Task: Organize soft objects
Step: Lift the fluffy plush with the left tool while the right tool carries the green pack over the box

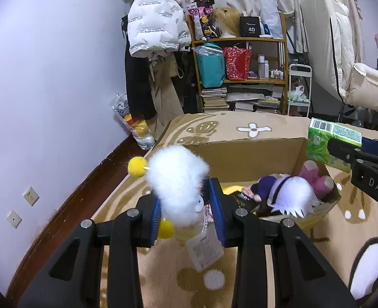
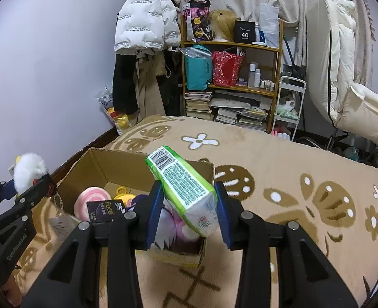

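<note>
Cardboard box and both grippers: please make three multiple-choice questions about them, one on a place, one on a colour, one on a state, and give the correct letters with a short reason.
1. Where does the cardboard box stand?
A. on the shelf
B. on the beige rug
C. on the chair

2. What colour is the pack in the right gripper?
A. green
B. red
C. black

3. What is the state of the left gripper?
A. open and empty
B. resting in the box
C. shut on a fluffy white toy

Answers:
1 B, the beige rug lies all around the box.
2 A, the tissue pack has a green wrapper.
3 C, the fluffy white toy sits pinched between its blue pads.
</note>
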`<action>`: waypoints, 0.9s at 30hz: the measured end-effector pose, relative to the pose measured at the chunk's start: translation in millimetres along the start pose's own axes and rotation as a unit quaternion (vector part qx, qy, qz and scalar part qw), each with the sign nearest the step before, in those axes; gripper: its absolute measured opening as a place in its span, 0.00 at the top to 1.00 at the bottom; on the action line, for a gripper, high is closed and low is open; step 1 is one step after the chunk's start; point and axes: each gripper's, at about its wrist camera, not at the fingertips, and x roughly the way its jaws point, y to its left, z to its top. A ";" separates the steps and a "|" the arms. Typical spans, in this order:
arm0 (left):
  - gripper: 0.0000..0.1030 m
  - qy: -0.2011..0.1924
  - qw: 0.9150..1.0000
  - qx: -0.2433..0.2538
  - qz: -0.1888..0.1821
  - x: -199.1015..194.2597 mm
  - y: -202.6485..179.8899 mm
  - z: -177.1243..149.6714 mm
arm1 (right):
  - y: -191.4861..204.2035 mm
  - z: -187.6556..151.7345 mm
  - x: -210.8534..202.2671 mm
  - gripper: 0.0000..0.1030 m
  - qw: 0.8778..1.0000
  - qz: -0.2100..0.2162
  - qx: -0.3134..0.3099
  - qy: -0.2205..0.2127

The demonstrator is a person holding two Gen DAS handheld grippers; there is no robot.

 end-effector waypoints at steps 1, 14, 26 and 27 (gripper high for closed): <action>0.68 -0.001 1.000 0.003 0.001 2.0 -0.9 1.6 | 0.3 1.6 3.5 0.60 1.000 0.001 0.000 0.000; 0.68 -0.010 1.000 0.021 0.006 27.3 -8.3 23.8 | 3.4 10.8 38.7 0.59 1.000 0.010 -0.004 -0.004; 0.67 0.032 0.999 0.022 -0.029 64.6 -14.0 23.9 | 14.1 9.8 51.1 0.58 0.999 0.018 -0.033 -0.002; 0.67 0.040 0.998 0.018 -0.040 67.9 -14.1 23.0 | 14.4 9.8 50.6 0.58 0.999 0.021 -0.032 -0.004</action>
